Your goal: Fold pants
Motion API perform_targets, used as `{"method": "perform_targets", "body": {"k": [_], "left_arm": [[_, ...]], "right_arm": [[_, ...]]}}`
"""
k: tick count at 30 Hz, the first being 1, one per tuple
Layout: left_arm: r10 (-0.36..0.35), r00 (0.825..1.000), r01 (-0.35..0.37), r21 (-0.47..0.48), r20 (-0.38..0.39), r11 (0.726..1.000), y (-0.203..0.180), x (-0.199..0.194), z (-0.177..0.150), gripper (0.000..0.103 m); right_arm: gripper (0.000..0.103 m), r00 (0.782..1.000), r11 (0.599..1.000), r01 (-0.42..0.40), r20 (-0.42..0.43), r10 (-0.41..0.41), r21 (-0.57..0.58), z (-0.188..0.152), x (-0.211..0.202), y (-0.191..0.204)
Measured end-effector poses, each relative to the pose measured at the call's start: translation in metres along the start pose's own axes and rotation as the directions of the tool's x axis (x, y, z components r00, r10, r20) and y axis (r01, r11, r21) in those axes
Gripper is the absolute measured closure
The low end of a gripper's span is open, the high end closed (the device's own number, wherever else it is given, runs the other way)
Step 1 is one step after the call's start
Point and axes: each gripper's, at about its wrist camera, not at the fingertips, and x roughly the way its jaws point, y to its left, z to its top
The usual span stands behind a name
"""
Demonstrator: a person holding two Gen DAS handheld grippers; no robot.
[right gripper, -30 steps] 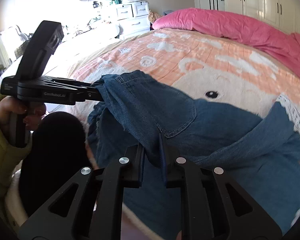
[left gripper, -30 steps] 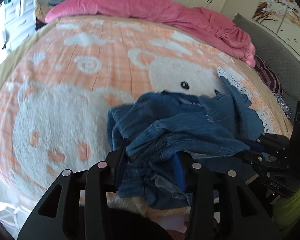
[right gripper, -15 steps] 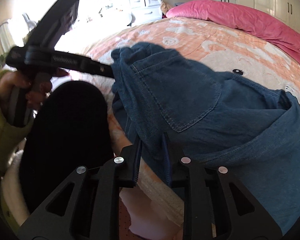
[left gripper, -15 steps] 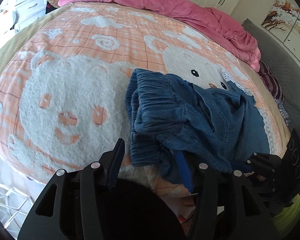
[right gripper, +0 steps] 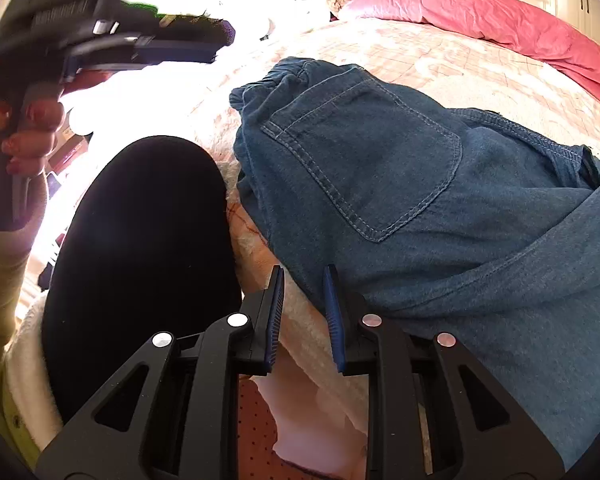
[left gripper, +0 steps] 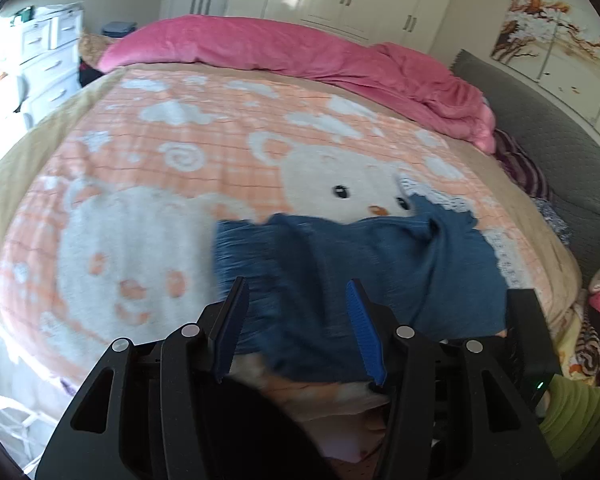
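Blue denim pants [left gripper: 360, 264] lie bunched on the bed near its front edge. In the right wrist view the pants [right gripper: 400, 168] show a back pocket facing up and the elastic waistband at the far left. My left gripper [left gripper: 298, 282] is open, above and short of the pants, with nothing between its jaws. It also shows blurred at the upper left as the left gripper [right gripper: 216, 40], clear of the cloth. My right gripper [right gripper: 303, 272] is open by a narrow gap at the pants' near edge; only fleece blanket shows between its pads.
The bed carries an orange and white cartoon blanket [left gripper: 160, 184], with a pink duvet [left gripper: 300, 48] heaped along the far side. A person's black-clad knee [right gripper: 140, 240] presses against the bed's front edge. White drawers [left gripper: 48, 60] stand at the left and a grey padded panel [left gripper: 540, 128] at the right.
The left gripper let go of the waistband and rose away from it. The right jaws parted and freed the denim they pinched. The pants dropped onto the blanket.
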Motion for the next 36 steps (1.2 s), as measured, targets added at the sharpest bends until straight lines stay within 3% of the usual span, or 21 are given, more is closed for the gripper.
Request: {"method": "perform_targets", "body": {"k": [4, 8, 10, 15, 23, 28, 32, 36], "left_arm": [[-0.042, 0.998, 0.045, 0.055, -0.045, 0.997, -0.025, 0.029, 0.001, 0.054], [0.059, 0.990, -0.046, 0.103, -0.129, 0.994, -0.030, 0.062, -0.016, 0.053], [0.074, 0.985, -0.054, 0.128, -0.158, 0.990, -0.029, 0.070, -0.027, 0.042], [0.043, 0.977, -0.024, 0.090, -0.207, 0.996, -0.018, 0.074, -0.034, 0.042], [0.041, 0.974, -0.021, 0.091, -0.221, 0.996, -0.017, 0.077, -0.041, 0.038], [0.021, 0.975, -0.005, 0.072, -0.223, 0.997, -0.014, 0.079, -0.041, 0.037], [0.022, 0.974, -0.006, 0.071, -0.223, 0.997, -0.014, 0.080, -0.041, 0.037], [0.014, 0.977, 0.000, 0.066, -0.215, 0.998, -0.012, 0.079, -0.040, 0.035]], "right_arm": [[0.088, 1.000, 1.000, -0.018, 0.004, 0.018, 0.023, -0.001, -0.009, -0.003], [0.086, 0.998, 0.997, 0.004, 0.060, -0.009, 0.081, 0.000, -0.033, -0.014], [0.077, 0.991, 0.992, 0.061, 0.112, -0.073, 0.108, 0.001, -0.052, -0.021], [0.062, 0.968, 0.974, 0.133, 0.187, -0.168, 0.182, 0.010, -0.077, -0.040], [0.048, 0.976, 0.970, 0.159, 0.116, -0.183, 0.185, 0.040, -0.045, -0.046], [0.047, 0.970, 0.931, 0.241, -0.071, -0.231, 0.273, 0.029, -0.002, -0.069], [0.044, 0.967, 0.935, 0.252, -0.043, -0.249, 0.249, 0.022, 0.000, -0.064], [0.043, 0.980, 0.936, 0.177, 0.037, -0.197, 0.303, 0.019, -0.022, -0.066]]}}
